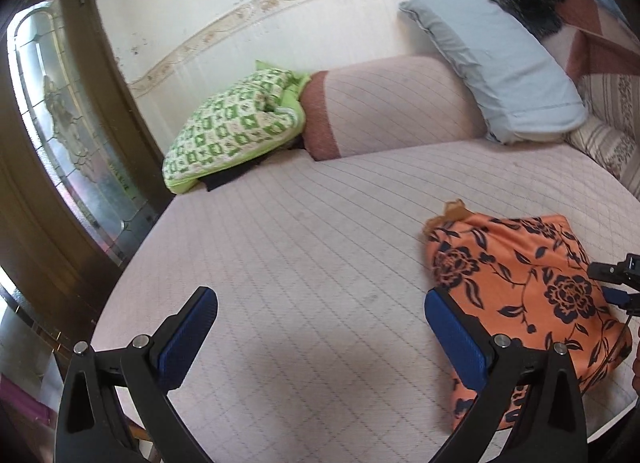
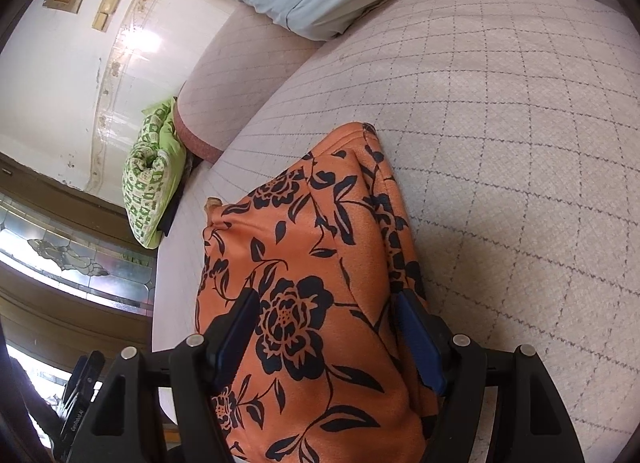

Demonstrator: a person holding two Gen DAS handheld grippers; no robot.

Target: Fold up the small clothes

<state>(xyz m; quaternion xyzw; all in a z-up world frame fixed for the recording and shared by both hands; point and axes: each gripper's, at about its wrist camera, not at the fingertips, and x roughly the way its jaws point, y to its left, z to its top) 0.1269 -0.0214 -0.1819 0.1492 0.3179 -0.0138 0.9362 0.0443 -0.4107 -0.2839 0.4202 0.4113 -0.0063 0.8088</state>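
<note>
Wide open stretch of checked bedspread (image 1: 320, 247) in front of the left gripper (image 1: 320, 335), nothing lying between its spread fingers. To its right the folded orange floral garment (image 1: 532, 291) takes up the near corner, the right gripper (image 2: 328, 339) straddling it. Far side is walled off: green patterned cushion (image 1: 236, 127), pink bolster (image 1: 392, 103), blue pillow (image 1: 496, 63). Right of the garment, bare bedspread again, as far as the warped edge shows.
</note>
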